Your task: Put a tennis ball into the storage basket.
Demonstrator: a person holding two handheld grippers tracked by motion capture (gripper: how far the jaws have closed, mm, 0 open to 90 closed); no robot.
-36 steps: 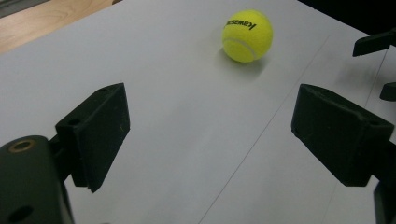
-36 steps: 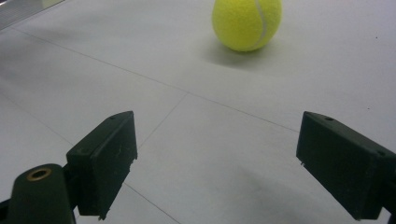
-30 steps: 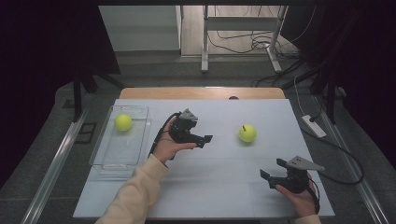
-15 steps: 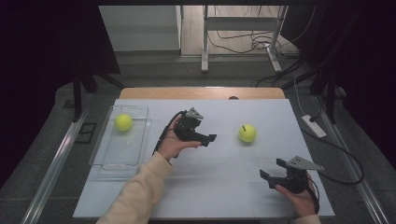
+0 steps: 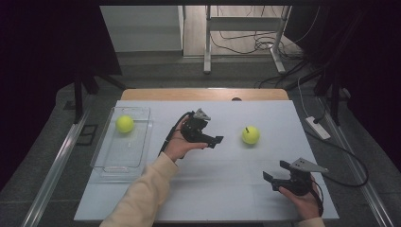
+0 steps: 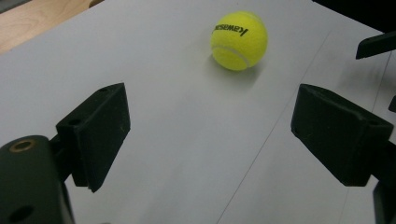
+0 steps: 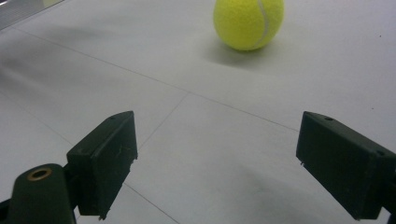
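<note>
Edging my left gripper [image 5: 215, 140] rightward since a second ago, jaws spread and empty, I've closed on the tennis ball [image 5: 250, 135] resting on the table [image 5: 227, 184], while my right gripper [image 5: 274, 172] waits open nearby.

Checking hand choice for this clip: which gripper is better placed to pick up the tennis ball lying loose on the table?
Left. The left gripper is open, aimed at the tennis ball and nearer; the right gripper sits farther back.

Fuzzy felt tennis ball [image 6: 239, 40] on a smooth, matt white table [image 5: 227, 189]; clear plastic tray [image 5: 124, 149].
</note>
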